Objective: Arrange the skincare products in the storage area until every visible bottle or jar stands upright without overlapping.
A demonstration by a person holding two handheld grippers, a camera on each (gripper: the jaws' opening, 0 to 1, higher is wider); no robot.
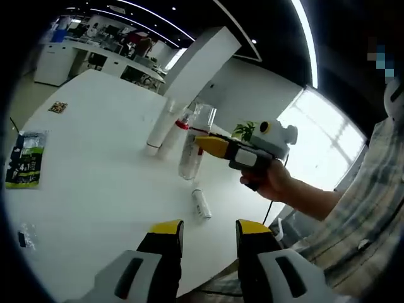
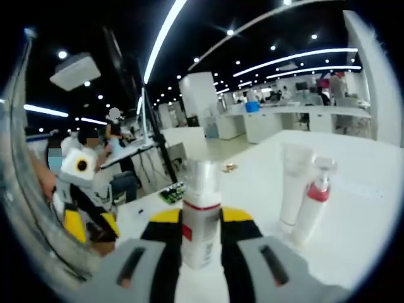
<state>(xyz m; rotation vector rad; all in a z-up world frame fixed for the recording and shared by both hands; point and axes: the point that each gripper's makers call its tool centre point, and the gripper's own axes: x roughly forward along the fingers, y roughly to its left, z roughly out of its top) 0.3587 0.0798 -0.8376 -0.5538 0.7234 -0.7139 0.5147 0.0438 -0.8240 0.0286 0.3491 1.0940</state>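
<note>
Bottle upright between right gripper fingers, left gripper empty

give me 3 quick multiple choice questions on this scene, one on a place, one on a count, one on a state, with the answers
1. Where does the small bottle lie on its side?
A. on the table, ahead of the left claw
B. inside the right claw
C. on top of the green packet

2. In the right gripper view, how many products stand beside the held bottle?
A. none
B. two
C. five

3. What is the right claw's state?
A. wide open and empty
B. shut on a bottle
C. resting on the floor

Answers:
1 A: the small bottle lies on the table ahead of the left claw.
2 B: a tube and a pump bottle stand there.
3 B: the right claw has its jaws against both sides of the held bottle.
</note>
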